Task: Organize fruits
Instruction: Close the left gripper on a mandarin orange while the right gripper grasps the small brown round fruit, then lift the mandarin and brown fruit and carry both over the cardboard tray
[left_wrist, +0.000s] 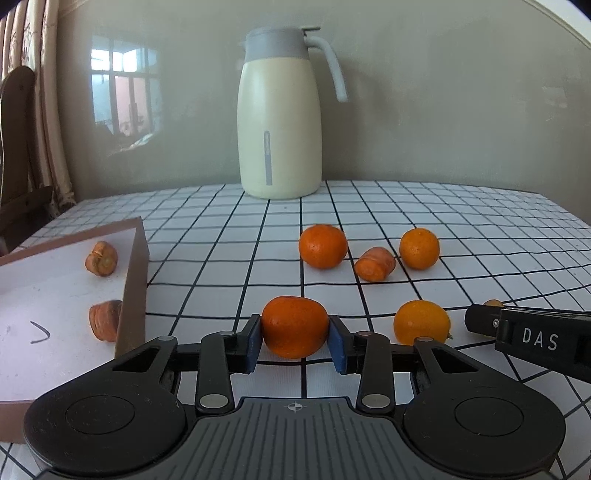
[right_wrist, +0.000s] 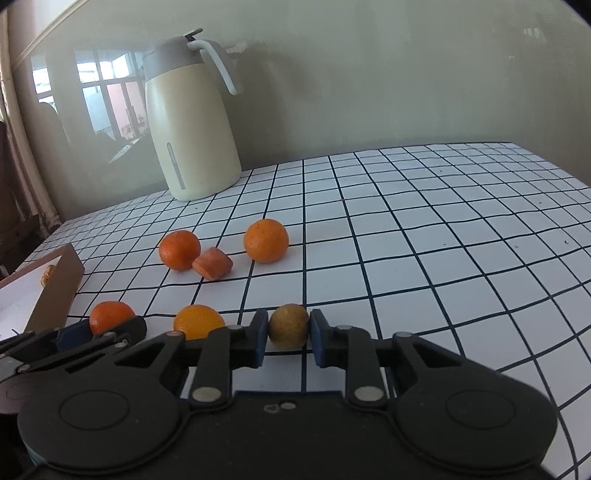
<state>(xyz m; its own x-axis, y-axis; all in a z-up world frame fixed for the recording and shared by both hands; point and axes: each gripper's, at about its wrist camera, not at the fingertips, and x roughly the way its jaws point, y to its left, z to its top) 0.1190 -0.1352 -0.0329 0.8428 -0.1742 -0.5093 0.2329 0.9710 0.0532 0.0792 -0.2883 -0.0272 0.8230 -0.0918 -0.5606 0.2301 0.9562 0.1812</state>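
My left gripper (left_wrist: 295, 338) is shut on an orange tangerine (left_wrist: 294, 326), low over the checked tablecloth. My right gripper (right_wrist: 289, 338) is shut on a small yellow-brown fruit (right_wrist: 289, 330); its tip also shows in the left wrist view (left_wrist: 480, 321). A yellow-orange fruit (left_wrist: 421, 321) lies between the two grippers. Farther back lie two tangerines (left_wrist: 322, 245) (left_wrist: 419, 248) with a carrot piece (left_wrist: 375, 264) between them. A shallow brown box (left_wrist: 135, 288) at left holds two carrot pieces (left_wrist: 101, 258) (left_wrist: 105, 320).
A cream thermos jug (left_wrist: 279, 118) stands at the back of the table against the wall. A wooden chair (left_wrist: 16, 147) and curtain are at far left. The checked tablecloth (right_wrist: 443, 240) stretches to the right.
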